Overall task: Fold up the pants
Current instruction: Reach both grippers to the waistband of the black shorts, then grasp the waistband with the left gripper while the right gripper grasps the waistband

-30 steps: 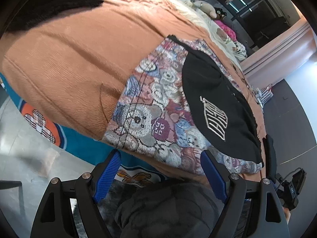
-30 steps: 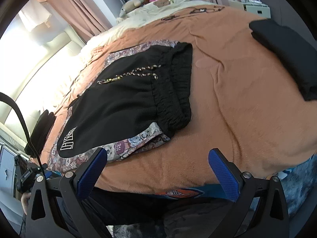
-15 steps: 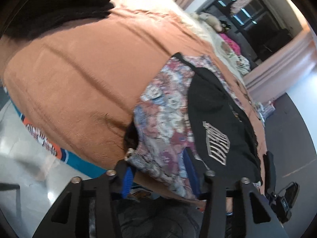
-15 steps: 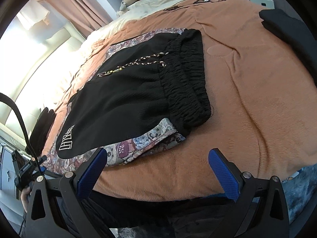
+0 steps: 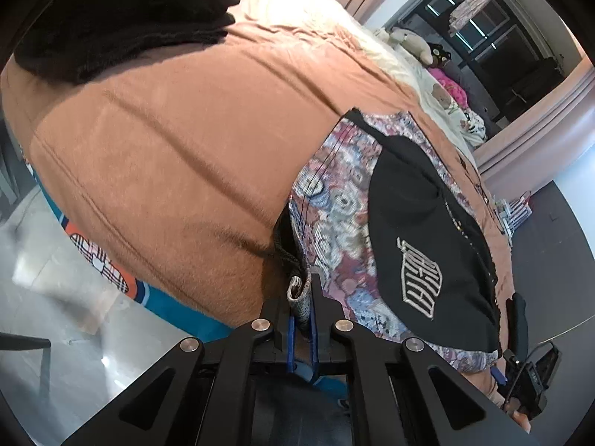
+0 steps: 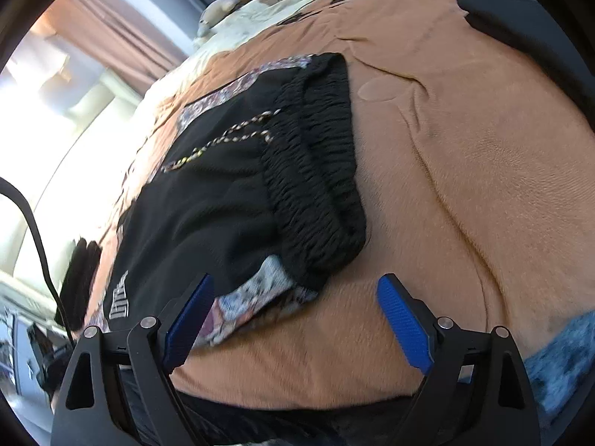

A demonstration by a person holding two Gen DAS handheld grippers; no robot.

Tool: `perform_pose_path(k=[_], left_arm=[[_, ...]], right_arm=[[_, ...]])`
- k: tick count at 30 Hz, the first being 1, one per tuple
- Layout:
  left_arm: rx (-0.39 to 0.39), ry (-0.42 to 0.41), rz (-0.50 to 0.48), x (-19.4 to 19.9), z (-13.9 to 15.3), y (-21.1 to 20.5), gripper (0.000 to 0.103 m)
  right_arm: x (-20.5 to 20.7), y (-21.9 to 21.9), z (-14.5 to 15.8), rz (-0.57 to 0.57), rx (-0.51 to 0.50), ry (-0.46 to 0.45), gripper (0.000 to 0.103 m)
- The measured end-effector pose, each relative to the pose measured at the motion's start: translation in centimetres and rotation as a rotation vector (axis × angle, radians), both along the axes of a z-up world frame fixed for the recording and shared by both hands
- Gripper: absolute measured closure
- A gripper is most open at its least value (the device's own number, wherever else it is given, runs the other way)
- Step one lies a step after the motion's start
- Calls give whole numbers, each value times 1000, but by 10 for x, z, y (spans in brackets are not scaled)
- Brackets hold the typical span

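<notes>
The pants (image 5: 416,230) lie on the brown bedspread (image 5: 178,156), black with a white logo and bear-patterned panels. My left gripper (image 5: 302,297) is shut on the patterned hem corner at the near edge of the bed. In the right wrist view the pants (image 6: 223,200) show their black elastic waistband (image 6: 319,186) and a braided drawstring. My right gripper (image 6: 293,316) is open, its blue pads either side of the near waistband corner, just in front of it.
A folded black garment (image 5: 122,26) lies at the far left of the bed; it also shows at the top right of the right wrist view (image 6: 528,29). Stuffed toys (image 5: 412,42) and cream bedding lie beyond. The grey floor (image 5: 44,297) is below the bed edge.
My left gripper has closed on the patterned hem corner of the pants. My right gripper has moved closer to the waistband corner and stays open.
</notes>
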State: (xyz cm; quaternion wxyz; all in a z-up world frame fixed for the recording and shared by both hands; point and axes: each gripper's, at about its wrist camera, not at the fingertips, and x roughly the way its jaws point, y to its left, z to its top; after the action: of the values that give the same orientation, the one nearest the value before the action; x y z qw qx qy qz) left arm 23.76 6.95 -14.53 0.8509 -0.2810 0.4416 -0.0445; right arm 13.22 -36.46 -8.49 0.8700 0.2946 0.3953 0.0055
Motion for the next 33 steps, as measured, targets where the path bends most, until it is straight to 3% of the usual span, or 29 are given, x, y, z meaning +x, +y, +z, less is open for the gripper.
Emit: perform_pose_path(k=[2, 6, 10, 27, 33], left_arm=[[6, -8, 4, 2, 6, 0, 97], [19, -47, 7, 5, 24, -4, 98], [42, -97, -1, 15, 52, -9, 98], [110, -277, -83, 90, 150, -42, 98], [119, -319, -96, 127, 176, -53, 98]], right_arm=[[4, -4, -4, -7, 14, -4, 28], [13, -6, -10, 5, 41, 9, 68], [11, -11, -5, 14, 63, -11, 91], [7, -28, 60, 0, 89, -167, 93], [23, -36, 73, -5, 108, -175, 93]])
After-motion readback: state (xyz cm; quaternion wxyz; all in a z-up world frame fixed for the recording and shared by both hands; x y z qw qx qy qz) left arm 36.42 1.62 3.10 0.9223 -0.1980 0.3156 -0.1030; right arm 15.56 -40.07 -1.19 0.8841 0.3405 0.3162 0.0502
